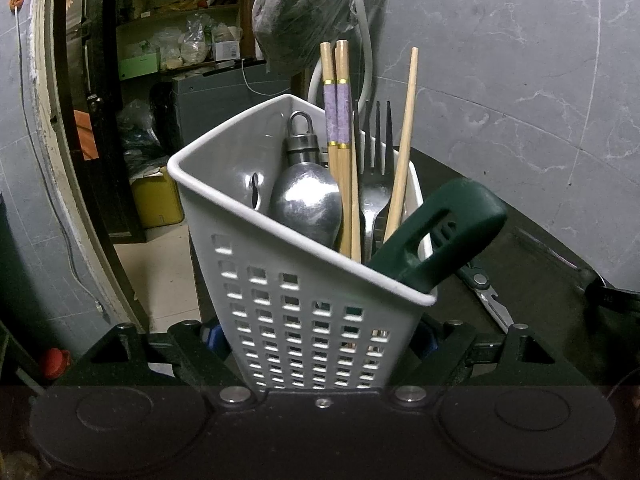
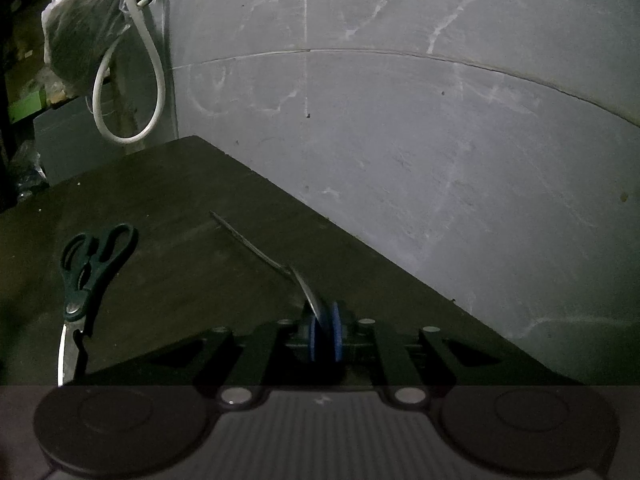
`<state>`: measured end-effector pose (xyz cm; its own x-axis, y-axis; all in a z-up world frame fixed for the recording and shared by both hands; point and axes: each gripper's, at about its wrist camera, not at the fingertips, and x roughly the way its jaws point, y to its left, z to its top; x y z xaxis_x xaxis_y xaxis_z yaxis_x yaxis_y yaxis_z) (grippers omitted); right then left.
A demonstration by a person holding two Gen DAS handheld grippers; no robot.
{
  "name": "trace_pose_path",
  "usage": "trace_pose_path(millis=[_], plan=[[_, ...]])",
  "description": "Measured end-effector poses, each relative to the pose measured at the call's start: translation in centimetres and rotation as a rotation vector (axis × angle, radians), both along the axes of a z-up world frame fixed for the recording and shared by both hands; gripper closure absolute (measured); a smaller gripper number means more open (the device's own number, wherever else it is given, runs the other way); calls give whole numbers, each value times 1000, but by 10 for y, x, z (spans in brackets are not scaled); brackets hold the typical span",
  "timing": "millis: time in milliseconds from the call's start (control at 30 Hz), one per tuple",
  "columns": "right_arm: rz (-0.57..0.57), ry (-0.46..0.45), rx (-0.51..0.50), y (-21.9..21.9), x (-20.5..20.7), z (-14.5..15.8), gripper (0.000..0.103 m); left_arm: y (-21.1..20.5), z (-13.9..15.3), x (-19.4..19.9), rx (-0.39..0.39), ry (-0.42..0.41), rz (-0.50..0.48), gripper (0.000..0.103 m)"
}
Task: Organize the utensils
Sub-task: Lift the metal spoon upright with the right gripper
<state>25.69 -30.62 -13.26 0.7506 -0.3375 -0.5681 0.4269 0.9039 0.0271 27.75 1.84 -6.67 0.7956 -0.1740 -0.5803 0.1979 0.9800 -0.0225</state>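
Holding the white utensil caddy (image 1: 304, 304) in my left gripper (image 1: 316, 340) while my right gripper (image 2: 325, 336) pinches a metal utensil (image 2: 280, 268).

I see the left jaws clamped on the caddy's perforated walls; it stands tilted and carries a steel spoon (image 1: 306, 200), a black fork (image 1: 374, 168), wooden chopsticks (image 1: 340, 120) and a dark green handle (image 1: 444, 236). The right blue pads (image 2: 338, 336) are closed on the utensil's near end; its far end rests on the dark table (image 2: 180, 200), which type I cannot tell. Green-handled scissors (image 2: 90, 268) lie well left.

White perforated basket (image 1: 304, 320), purple-banded chopsticks (image 1: 337, 120), dark-green handle (image 1: 440, 232), black-handled scissors (image 2: 94, 256).
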Motion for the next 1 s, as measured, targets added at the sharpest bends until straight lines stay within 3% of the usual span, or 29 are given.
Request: trace_pose_path(millis=[133, 467, 1000], plan=[[20, -14, 3, -1, -2, 1, 99, 0, 0, 0, 0, 0, 0, 18], [68, -22, -33, 0, -14, 8, 100, 1, 0, 1, -3, 0, -1, 18], [198, -103, -163, 10, -44, 57, 100, 4, -2, 4, -27, -5, -1, 18]])
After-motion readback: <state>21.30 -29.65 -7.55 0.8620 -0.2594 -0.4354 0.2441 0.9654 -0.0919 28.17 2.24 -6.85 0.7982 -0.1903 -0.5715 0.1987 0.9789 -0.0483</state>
